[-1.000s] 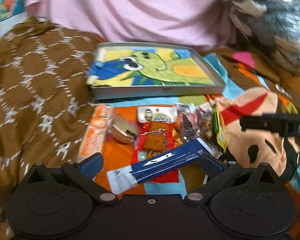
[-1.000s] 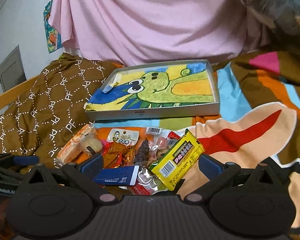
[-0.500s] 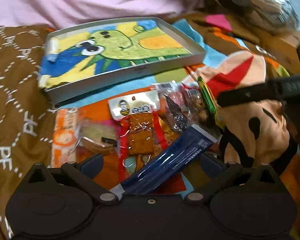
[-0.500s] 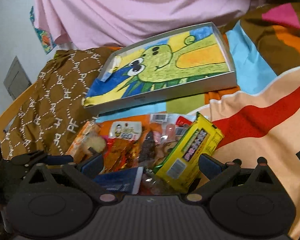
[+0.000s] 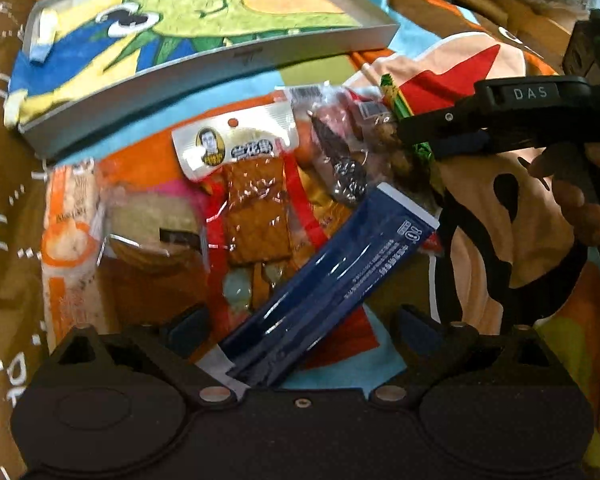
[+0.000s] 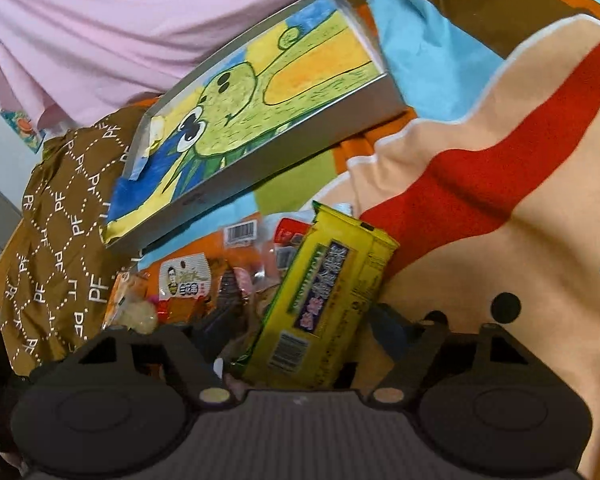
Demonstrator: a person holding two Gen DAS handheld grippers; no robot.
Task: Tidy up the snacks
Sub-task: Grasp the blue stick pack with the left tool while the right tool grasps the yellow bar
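A pile of snack packets lies on the colourful blanket in front of a shallow grey box (image 5: 204, 68) with a green cartoon drawing inside. My left gripper (image 5: 300, 330) is open, straddling a long dark blue packet (image 5: 324, 284) that lies slanted between its fingers. My right gripper (image 6: 296, 330) is open around a yellow snack packet (image 6: 324, 300); it also shows in the left wrist view (image 5: 440, 136) at the pile's right edge. A brown jerky packet (image 5: 252, 200), a round biscuit packet (image 5: 148, 232) and an orange packet (image 5: 68, 240) lie left.
The grey box also shows in the right wrist view (image 6: 284, 132), beyond the pile. A brown patterned quilt (image 6: 60, 216) rises on the left. Pink cloth (image 6: 120, 32) hangs behind the box. The cartoon blanket (image 6: 500, 200) spreads to the right.
Both grippers have moved forward and down onto the pile. The blue packet now lies between the left fingers and the yellow packet between the right fingers. Both views have tilted.
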